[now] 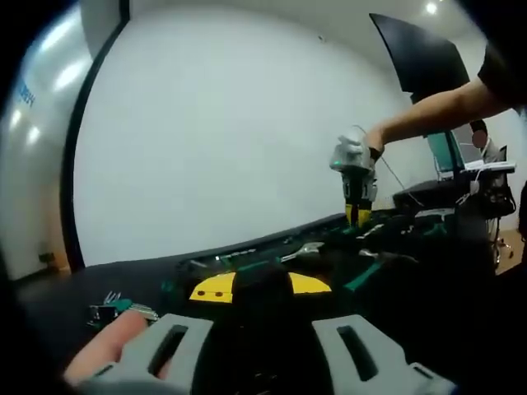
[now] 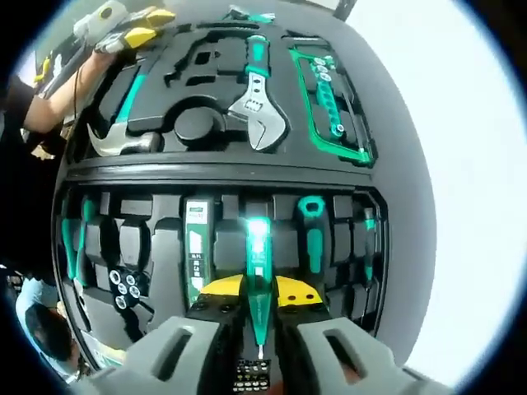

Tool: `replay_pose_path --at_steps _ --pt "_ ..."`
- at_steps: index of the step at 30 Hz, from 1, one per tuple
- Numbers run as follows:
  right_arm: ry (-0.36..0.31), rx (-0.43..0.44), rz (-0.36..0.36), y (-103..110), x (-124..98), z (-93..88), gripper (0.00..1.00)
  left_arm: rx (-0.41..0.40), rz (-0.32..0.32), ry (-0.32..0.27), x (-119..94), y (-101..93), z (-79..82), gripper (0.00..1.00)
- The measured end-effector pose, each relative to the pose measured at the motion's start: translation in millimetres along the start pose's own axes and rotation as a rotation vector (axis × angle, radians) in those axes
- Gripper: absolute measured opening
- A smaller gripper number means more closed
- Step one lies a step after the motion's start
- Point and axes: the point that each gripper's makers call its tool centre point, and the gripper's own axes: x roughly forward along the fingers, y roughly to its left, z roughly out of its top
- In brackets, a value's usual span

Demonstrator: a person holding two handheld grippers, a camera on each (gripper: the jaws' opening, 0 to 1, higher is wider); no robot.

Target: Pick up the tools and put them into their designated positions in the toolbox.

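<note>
right hand-held gripper (image 2: 262,346): jaws closed on a green screwdriver-type tester (image 2: 258,284), its shaft clamped between them, clear handle end pointing up over the lower tray of the toolbox (image 2: 222,169).
left hand-held gripper (image 1: 263,350): jaws apart, nothing between them; a fingertip (image 1: 111,346) shows beside the left jaw.
toolbox: open on the white tabletop (image 2: 469,164), black foam insert with cut-out slots, two halves split by a ridge.
upper half: adjustable wrench (image 2: 259,103) in its slot, hammer (image 2: 123,123) at the left, green-framed hacksaw (image 2: 333,103) at the right, round recess near the middle unfilled.
lower half: green-handled drivers at the left edge (image 2: 74,239), a box-shaped green-labelled tool (image 2: 196,255), a short green-handled tool (image 2: 311,234) right of the tester, socket bits (image 2: 125,286) at lower left.
yellow-handled pliers (image 2: 136,29): at the toolbox's far corner, next to the other hand-held gripper.
left gripper view: right hand-held gripper seen from afar (image 1: 356,177), held by a person's hand above the toolbox (image 1: 272,259); hex keys (image 1: 115,306) lie on the dark surface at left.
</note>
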Motion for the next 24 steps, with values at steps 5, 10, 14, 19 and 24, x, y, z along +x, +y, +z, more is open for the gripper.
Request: replay_pose_path --at_steps 5,10,14,19,24 --pt "0.029 0.015 -0.007 -2.0 -0.1 -10.2 0.13 0.001 -0.001 -0.001 -0.2 -0.5 0.3 0.24" --pt "0.042 -0.029 -0.039 1.0 2.2 -12.5 0.09 0.000 -0.001 -0.002 -0.5 -1.1 0.9 0.24" --pt "0.034 -0.039 -0.059 -1.4 3.1 -8.5 0.08 -0.004 -0.003 -0.004 -0.4 -1.3 1.5 0.24" --pt "0.043 -0.047 -0.062 -0.5 2.7 -7.7 0.08 -0.001 -0.003 -0.002 -0.2 -1.7 0.9 0.24" --pt "0.039 -0.080 -0.138 1.0 -0.6 -5.6 0.11 -0.005 -0.004 -0.003 0.1 -1.1 1.2 0.24"
